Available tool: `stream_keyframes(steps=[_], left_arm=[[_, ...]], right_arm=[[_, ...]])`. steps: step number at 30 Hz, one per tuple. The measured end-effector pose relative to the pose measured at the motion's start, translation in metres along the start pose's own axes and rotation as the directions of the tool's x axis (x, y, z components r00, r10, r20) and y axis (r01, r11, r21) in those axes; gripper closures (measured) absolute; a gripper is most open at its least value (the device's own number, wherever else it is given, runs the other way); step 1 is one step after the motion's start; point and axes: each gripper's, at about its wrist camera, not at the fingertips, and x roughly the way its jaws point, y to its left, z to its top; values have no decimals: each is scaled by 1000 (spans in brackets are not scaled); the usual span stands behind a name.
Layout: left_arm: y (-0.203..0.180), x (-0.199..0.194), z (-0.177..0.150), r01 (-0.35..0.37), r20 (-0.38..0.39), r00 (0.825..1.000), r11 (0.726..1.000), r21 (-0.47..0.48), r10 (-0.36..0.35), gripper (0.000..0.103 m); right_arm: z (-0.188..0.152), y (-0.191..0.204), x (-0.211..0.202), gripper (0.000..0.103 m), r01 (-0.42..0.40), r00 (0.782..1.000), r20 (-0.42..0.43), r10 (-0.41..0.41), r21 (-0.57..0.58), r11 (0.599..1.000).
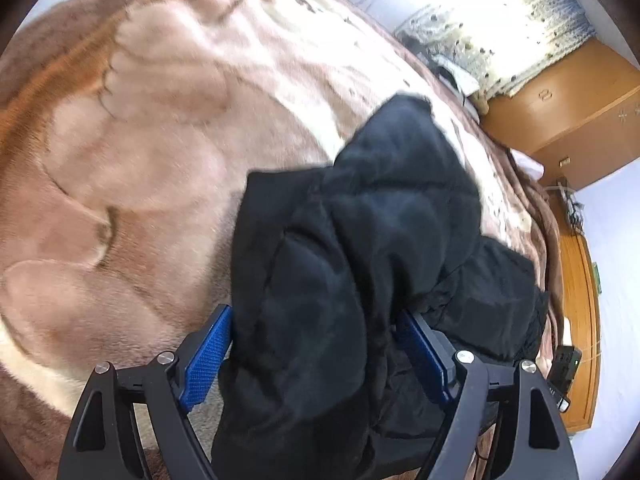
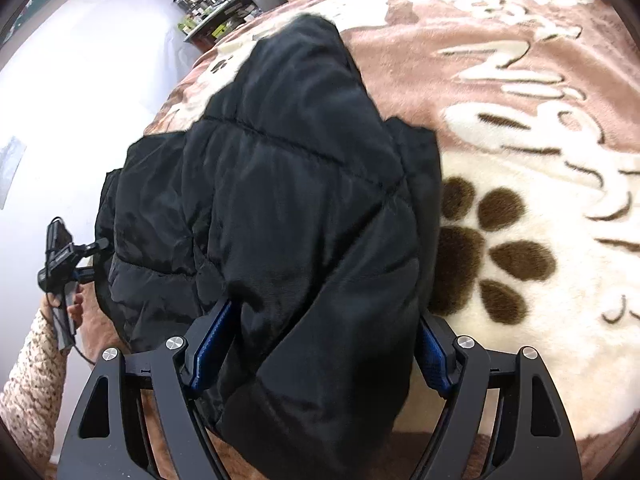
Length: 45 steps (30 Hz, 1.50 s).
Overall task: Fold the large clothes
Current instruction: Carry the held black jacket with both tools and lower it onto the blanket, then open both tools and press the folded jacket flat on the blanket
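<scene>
A black puffer jacket (image 1: 380, 240) lies bunched on the bed, on top of a plush brown-and-cream blanket (image 1: 140, 140) printed with paw marks. Everything here sits around that jacket.

The left tool (image 1: 312, 356) hangs over the near edge of the jacket with its jaws spread wide. A thick fold of the black fabric runs up between the blue pads (image 1: 208, 356). The cloth brushes past them, but I cannot see the pads pressing in on it.

The right tool (image 2: 316, 344) stands the same way over another part of the jacket's near edge, jaws spread, a quilted bulge of the jacket filling the gap between its blue pads (image 2: 212, 344); again the fabric looks loose rather than pinched.

Just right of the jacket in the right wrist view are dark brown paw prints (image 2: 496, 248) on the cream patch of the blanket. Left of the jacket in that view, a hand (image 2: 72, 308) in a speckled knitted sleeve (image 2: 32, 380) grips the other tool's handle. Beyond the jacket's far end, a cluttered shelf (image 2: 224, 12) stands against the white wall; in the left wrist view, a wooden cabinet (image 1: 568, 112) stands beyond the jacket to the right.
</scene>
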Motion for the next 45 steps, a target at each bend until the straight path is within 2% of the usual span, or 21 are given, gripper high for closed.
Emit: stream_keyframes(steps=[3, 5, 7, 9, 13, 15, 16, 17, 19, 22, 25, 28, 32, 35, 37, 41, 45], left_arm=[[0, -25, 2, -19, 67, 998, 1000, -19, 20, 21], [-6, -41, 1, -21, 101, 995, 1000, -6, 22, 21], [-21, -52, -1, -43, 122, 992, 999, 21, 40, 21], [-46, -58, -6, -46, 137, 990, 995, 90, 33, 21], [-95, -48, -14, -64, 134, 990, 981, 185, 40, 21], [-122, -33, -19, -48, 112, 993, 969, 242, 21, 21], [-134, -20, -20, -67, 97, 994, 960, 273, 42, 21], [-140, -9, -21, -97, 88, 993, 954, 285, 75, 21], [-148, 12, -20, -195, 79, 981, 934, 300, 180, 21], [-140, 34, -14, -275, 74, 961, 923, 268, 265, 21], [-120, 45, -5, -281, 65, 960, 936, 211, 274, 21], [-109, 57, 2, -269, 31, 963, 941, 208, 268, 21], [-98, 75, 12, -263, -21, 962, 944, 197, 272, 20], [-90, 87, 17, -251, -51, 963, 953, 169, 263, 20], [-90, 93, 18, -250, -62, 962, 952, 178, 265, 20], [-84, 101, 19, -245, -72, 963, 957, 153, 258, 20], [-81, 102, 18, -242, -65, 966, 962, 126, 251, 19]], right_arm=[[1, 1, -19, 24, 47, 998, 45, -46, -17, 999], [3, 5, -39, 24, 100, 989, 110, -96, -26, 995], [8, 13, -57, 24, 170, 972, 174, -159, -45, 985], [12, 25, -68, 24, 200, 959, 218, -182, -62, 978], [17, 72, -63, 24, 225, 951, 244, -188, -131, 966], [16, 92, -51, 24, 251, 948, 245, -203, -183, 951], [16, 106, -41, 24, 275, 943, 251, -219, -215, 937], [14, 115, -33, 24, 280, 944, 244, -223, -234, 931], [15, 126, -17, 24, 266, 949, 233, -211, -240, 934], [21, 133, 9, 24, 282, 947, 225, -230, -233, 931], [31, 126, 31, 24, 347, 929, 200, -311, -182, 920], [40, 120, 50, 24, 451, 889, 182, -421, -187, 873], [50, 108, 67, 22, 448, 893, 129, -431, -172, 877], [60, 87, 80, 22, 388, 922, 29, -387, -104, 916], [66, 78, 88, 21, 357, 932, -31, -361, -95, 929], [71, 72, 98, 20, 351, 928, -99, -360, -98, 931], [69, 75, 101, 20, 368, 921, -98, -377, -96, 925]])
